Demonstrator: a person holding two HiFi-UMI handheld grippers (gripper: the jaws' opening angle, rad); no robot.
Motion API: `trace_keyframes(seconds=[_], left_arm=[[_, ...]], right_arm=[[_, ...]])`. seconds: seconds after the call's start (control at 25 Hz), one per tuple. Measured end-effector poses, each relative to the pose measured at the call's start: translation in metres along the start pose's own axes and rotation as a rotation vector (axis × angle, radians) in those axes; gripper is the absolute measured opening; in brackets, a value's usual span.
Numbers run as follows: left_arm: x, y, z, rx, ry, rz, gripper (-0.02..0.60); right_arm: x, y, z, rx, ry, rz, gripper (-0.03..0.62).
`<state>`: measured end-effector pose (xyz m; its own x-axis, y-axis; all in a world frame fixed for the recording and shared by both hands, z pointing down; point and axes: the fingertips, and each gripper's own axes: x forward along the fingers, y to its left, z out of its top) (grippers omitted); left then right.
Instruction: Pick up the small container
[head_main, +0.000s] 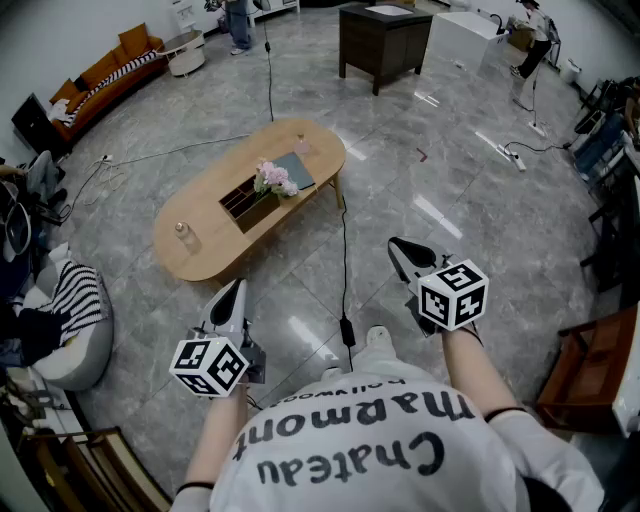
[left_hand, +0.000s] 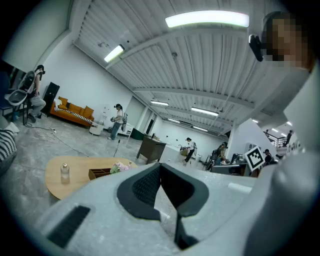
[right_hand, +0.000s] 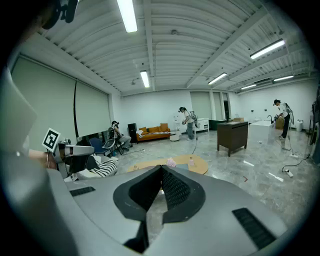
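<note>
The small container (head_main: 183, 233), a clear little bottle with a cap, stands upright near the left end of the oval wooden worktop (head_main: 215, 250). It is alone there, apart from the dark divided tray (head_main: 243, 200) and the pink flowers (head_main: 273, 178) at the worktop's middle. A grey-blue flat pad (head_main: 297, 170) lies just beyond the flowers.

In the head view both grippers are held over the floor on the person's side of the worktop, well apart from the container. The left gripper (head_main: 237, 287) points toward the worktop's near edge and is the closer of the two. The right gripper (head_main: 395, 243) is off to the right, past a black cable (head_main: 345, 260) running across the floor.

In the left gripper view the container (left_hand: 64, 172) shows ahead and well to the left of the left gripper (left_hand: 160, 166). Its jaws are closed tip to tip with nothing between them. The right gripper (right_hand: 161, 168) likewise has its jaws pressed together and empty, with the worktop far ahead.
</note>
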<state>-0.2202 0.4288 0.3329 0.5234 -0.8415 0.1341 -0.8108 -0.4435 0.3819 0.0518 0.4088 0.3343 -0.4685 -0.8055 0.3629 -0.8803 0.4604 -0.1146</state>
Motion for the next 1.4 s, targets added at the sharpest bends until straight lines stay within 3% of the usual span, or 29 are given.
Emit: trace_keyframes(seconds=[0.28, 0.52, 0.76, 1.4], left_arm=[[0.012, 0.004, -0.010, -0.028, 0.024, 0.005, 0.014], [0.050, 0.012, -0.002, -0.034, 0.030, 0.020, 0.015], [0.111, 0.019, 0.021, -0.029, 0.028, 0.035, 0.015], [0.269, 0.047, 0.075, -0.093, -0.064, 0.134, 0.015]], right_arm=[[0.005, -0.013, -0.011, 0.013, 0.037, -0.001, 0.013], [0.041, -0.050, -0.005, 0.090, 0.041, -0.002, 0.014], [0.089, -0.103, 0.026, 0.199, 0.011, 0.043, 0.014], [0.204, -0.250, 0.106, 0.221, -0.022, 0.084, 0.014]])
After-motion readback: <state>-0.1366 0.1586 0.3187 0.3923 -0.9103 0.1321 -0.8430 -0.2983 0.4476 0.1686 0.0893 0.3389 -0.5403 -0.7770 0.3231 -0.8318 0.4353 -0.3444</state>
